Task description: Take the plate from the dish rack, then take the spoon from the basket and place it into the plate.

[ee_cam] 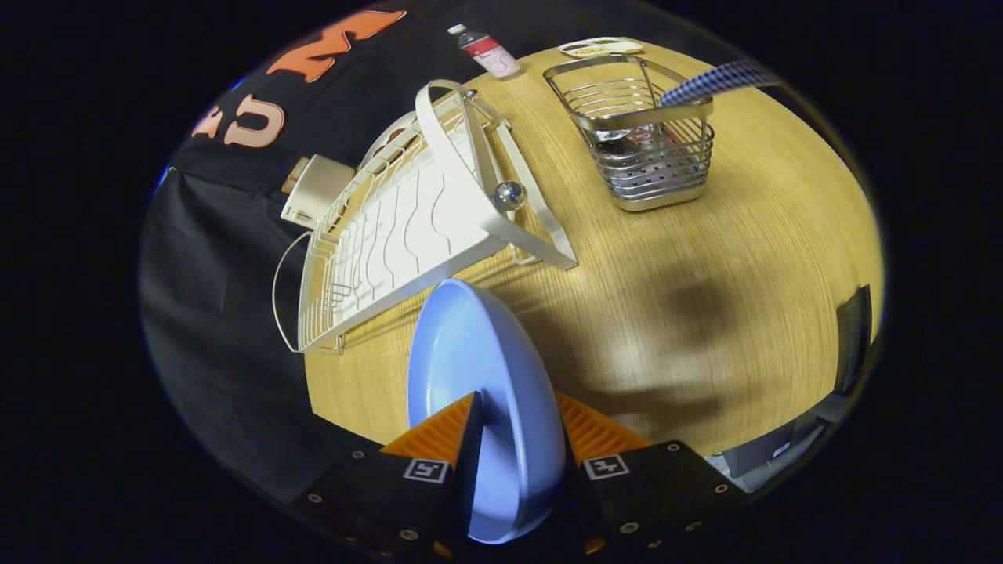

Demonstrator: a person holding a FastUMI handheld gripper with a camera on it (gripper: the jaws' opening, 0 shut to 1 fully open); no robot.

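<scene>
Plate (478, 368), pale blue, stands on edge at lower centre, the jaws of the gripper (513, 439) clamped on its rim above the desk (705, 258). Left of centre sits the white dish rack (392, 227); upper right, the wire basket (646, 149) hides most of the checked-handled spoon (717, 81). A bottle (487, 51) lies beyond.

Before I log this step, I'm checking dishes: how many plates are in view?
2: a blue plate held edge-up in the gripper, and a small plate beyond the basket. The rack may hide more.
</scene>
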